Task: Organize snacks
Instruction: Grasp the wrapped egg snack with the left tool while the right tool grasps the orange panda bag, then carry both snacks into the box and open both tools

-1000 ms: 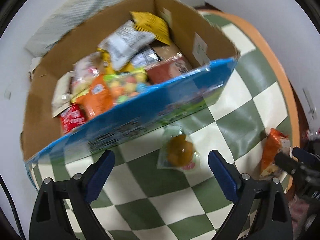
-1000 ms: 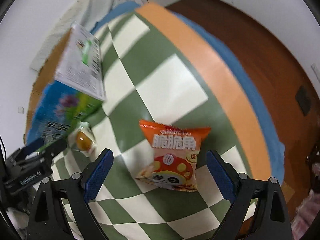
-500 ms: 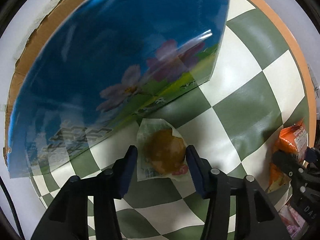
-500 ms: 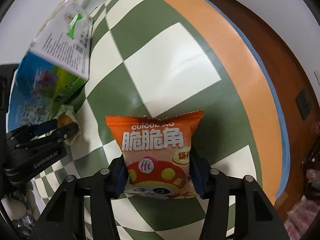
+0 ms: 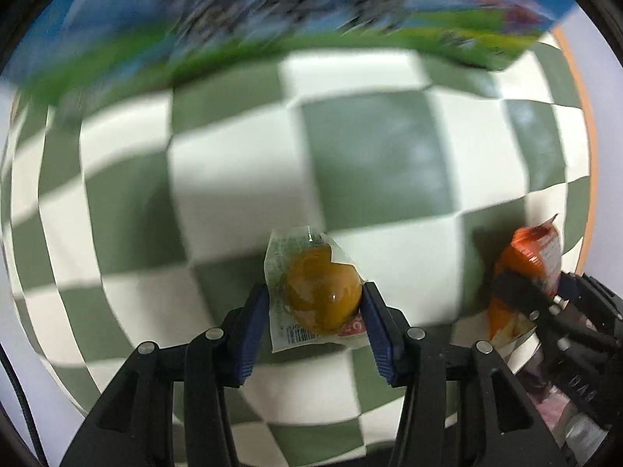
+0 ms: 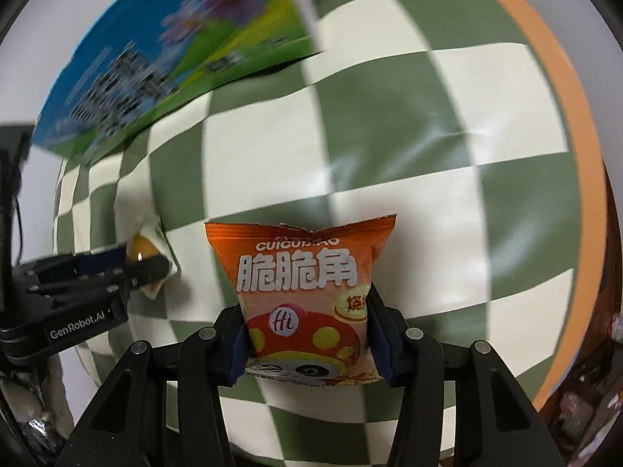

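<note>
My left gripper (image 5: 317,307) is shut on a clear packet with a yellow-brown round snack (image 5: 319,292), held over the green and white checked tablecloth (image 5: 241,179). My right gripper (image 6: 307,334) is shut on an orange chip bag (image 6: 300,272) with white Chinese letters. The chip bag also shows at the right of the left wrist view (image 5: 525,268), and the left gripper with its packet (image 6: 144,251) shows at the left of the right wrist view. The blue side of the snack box (image 6: 171,58) stands behind both; its inside is hidden.
The round table has an orange rim (image 6: 564,116) at the right, with dark floor beyond. The blue box wall (image 5: 272,7) fills the top of the left wrist view, blurred by motion. Crumpled wrappers (image 6: 31,420) lie at lower left.
Both grippers have closed from wide open onto their snacks. Both views have tilted down, so the box has slid up and out of the centre.
</note>
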